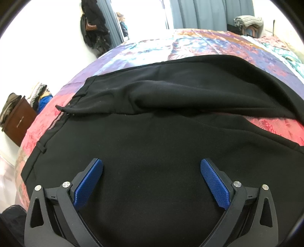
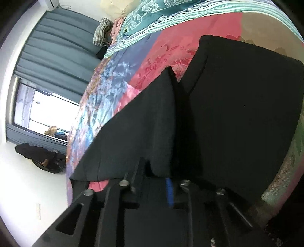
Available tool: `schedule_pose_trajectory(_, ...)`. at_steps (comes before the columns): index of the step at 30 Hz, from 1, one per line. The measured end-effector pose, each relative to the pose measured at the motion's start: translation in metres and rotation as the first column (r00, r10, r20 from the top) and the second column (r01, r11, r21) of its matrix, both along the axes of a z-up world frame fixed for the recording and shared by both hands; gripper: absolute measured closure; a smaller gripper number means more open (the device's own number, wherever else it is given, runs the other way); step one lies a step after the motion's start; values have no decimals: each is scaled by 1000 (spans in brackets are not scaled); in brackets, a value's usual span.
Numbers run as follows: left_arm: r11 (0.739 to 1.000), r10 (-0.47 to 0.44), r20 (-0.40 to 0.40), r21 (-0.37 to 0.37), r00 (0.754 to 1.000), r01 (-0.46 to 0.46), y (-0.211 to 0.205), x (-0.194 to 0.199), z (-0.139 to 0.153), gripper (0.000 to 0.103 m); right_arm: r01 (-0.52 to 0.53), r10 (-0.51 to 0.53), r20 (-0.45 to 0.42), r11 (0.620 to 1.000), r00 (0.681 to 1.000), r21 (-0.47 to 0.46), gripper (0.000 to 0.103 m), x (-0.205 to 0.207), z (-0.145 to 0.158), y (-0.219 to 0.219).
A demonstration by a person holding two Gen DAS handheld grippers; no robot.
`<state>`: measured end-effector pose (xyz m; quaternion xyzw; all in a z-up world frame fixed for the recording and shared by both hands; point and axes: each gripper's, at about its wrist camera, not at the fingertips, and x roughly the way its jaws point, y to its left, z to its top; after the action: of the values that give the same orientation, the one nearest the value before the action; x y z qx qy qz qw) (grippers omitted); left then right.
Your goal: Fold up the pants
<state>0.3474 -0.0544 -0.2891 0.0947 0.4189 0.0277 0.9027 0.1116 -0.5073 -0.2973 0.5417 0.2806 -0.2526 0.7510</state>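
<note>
Black matte pants [image 1: 152, 117] lie flat on a glossy patchwork quilt [image 1: 190, 43] w/ floral pink, purple and blue panels, one leg rumpled in a soft ridge. Left view shows the waistband end and a brown cabinet [image 1: 17, 121]; right view shows two leg ends, teal pillow [image 2: 152, 13], grey curtain [image 2: 57, 47]. Left gripper [image 1: 152, 182]: textured blue pads wide apart over the cloth, holding nothing; right gripper [image 2: 154, 182]: jaws nearly together, pinching a fold of pants.

A bed with a patterned red-and-blue quilt [image 1: 144, 47] carries black pants [image 1: 152, 133] spread across it.
</note>
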Motion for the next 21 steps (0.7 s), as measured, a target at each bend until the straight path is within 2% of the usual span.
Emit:
schedule_pose_trajectory(3, 1000, 1, 0, 2, 1000, -1, 0, 0, 0, 0, 10, -11, 23, 1000, 1000, 19, 65, 0, 0, -1)
schedule_pose_trajectory(5, 1000, 1, 0, 1, 1000, -1, 0, 0, 0, 1, 26, -26, 33, 999, 999, 27, 62, 1, 1, 0)
schedule_pose_trajectory(9, 1000, 1, 1, 1, 1000, -1, 0, 0, 0, 1, 83, -89, 68, 992, 994, 96, 60, -2, -4, -6)
schedule_pose_trajectory(13, 1000, 4, 7, 28, 1000, -5, -4, -1, 1, 0, 75, -78, 48, 996, 996, 56, 61, 2, -1, -6)
schedule_pose_trajectory(14, 999, 5, 12, 46, 1000, -6, -6, -1, 1, 0, 75, -77, 38, 997, 996, 34, 63, 3, 0, -6)
schedule_pose_trajectory(16, 993, 3, 23, 117, 1000, -5, -16, -3, 4, 0, 58, -58, -10, 998, 998, -27, 78, 6, 4, -6)
schedule_pose_trajectory(17, 984, -7, 21, 179, 1000, 3, -24, -3, 7, 0, 40, -43, -40, 997, 998, -63, 88, 8, 6, -5)
schedule_pose_trajectory(18, 969, -20, 12, 246, 1000, 16, -33, -3, 11, 1, 20, -26, -62, 995, 998, -96, 89, 10, 10, -5)
schedule_pose_trajectory(19, 959, -29, 4, 282, 1000, 27, -39, -1, 16, 0, 8, -15, -62, 994, 998, -112, 89, 10, 14, -5)
schedule_pose_trajectory(20, 960, -43, -1, 278, 999, 42, -44, 1, 23, 0, -2, -4, -52, 992, 999, -126, 90, 10, 20, -5)
schedule_pose_trajectory(21, 977, -74, -4, 202, 997, 73, -48, 7, 38, 0, -19, 14, -38, 989, 999, -149, 90, 10, 28, -4)
